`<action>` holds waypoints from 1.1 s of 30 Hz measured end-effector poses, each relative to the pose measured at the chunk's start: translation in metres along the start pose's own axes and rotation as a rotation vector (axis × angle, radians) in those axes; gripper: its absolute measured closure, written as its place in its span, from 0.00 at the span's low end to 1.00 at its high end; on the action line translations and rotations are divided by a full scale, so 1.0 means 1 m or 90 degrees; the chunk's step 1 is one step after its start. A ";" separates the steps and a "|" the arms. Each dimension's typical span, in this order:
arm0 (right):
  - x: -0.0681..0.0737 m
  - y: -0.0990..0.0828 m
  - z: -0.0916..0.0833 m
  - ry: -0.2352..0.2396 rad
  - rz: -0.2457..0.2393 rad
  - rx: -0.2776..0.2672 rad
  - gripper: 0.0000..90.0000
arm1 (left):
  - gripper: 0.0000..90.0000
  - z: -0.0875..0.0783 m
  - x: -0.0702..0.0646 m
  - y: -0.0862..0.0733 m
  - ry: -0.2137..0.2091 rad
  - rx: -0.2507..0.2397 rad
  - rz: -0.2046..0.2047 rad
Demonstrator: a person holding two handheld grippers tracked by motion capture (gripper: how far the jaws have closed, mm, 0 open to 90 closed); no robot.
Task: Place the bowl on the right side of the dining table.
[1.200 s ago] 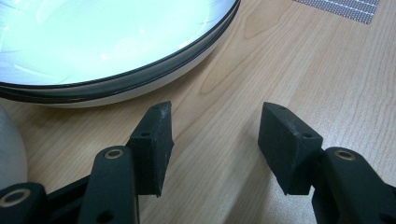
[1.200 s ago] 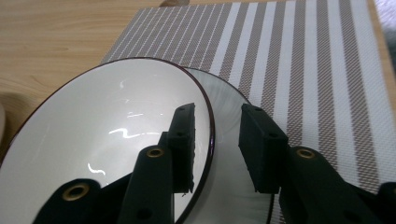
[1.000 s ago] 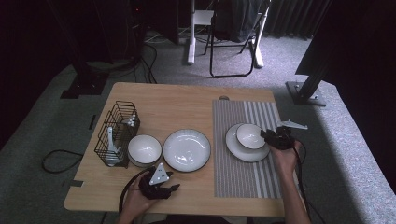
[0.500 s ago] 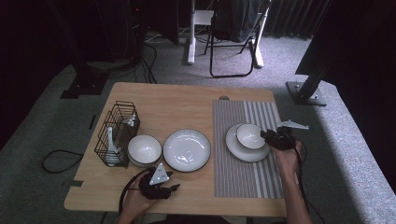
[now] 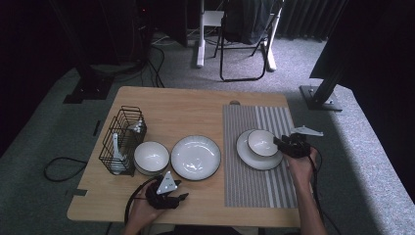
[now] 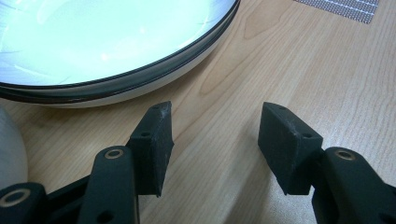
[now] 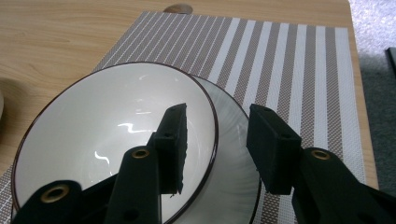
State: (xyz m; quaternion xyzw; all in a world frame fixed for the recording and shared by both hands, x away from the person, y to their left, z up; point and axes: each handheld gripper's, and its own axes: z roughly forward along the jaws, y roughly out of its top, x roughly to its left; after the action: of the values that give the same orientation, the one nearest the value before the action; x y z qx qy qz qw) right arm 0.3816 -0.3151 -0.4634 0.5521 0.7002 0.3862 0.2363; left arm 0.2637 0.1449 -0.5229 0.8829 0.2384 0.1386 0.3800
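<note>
While right tongs (image 7: 215,140) opening astride rim, white dark-rimmed bowl (image 7: 107,135) glossy; left tongs (image 6: 215,144) wide.

Your left gripper (image 6: 215,149) view cuts the large plate (image 6: 116,42) off at its top and left edges; beside its left jaw, a white curved thing (image 6: 9,144) stays unidentifiable.

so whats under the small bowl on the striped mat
A white plate sits under the small bowl, on the striped placemat. The plate's rim shows around the bowl, but its middle is covered. The right tongs straddle the bowl's rim, having just been opening.
</note>
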 end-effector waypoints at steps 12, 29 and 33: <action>0.006 0.006 -0.011 -0.015 -0.007 -0.029 0.66 | 0.51 0.000 0.000 0.000 -0.001 0.001 -0.001; 0.029 0.005 -0.019 0.037 -0.012 -0.054 0.65 | 0.51 0.000 0.001 0.000 -0.004 0.003 0.000; 0.034 0.004 -0.021 0.051 -0.015 -0.061 0.65 | 0.51 0.000 0.001 0.000 -0.005 0.003 -0.001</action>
State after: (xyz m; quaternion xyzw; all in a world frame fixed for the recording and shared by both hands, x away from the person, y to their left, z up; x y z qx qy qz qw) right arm 0.3582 -0.2882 -0.4446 0.5161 0.6962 0.4384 0.2382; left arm 0.2644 0.1451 -0.5228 0.8842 0.2376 0.1346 0.3790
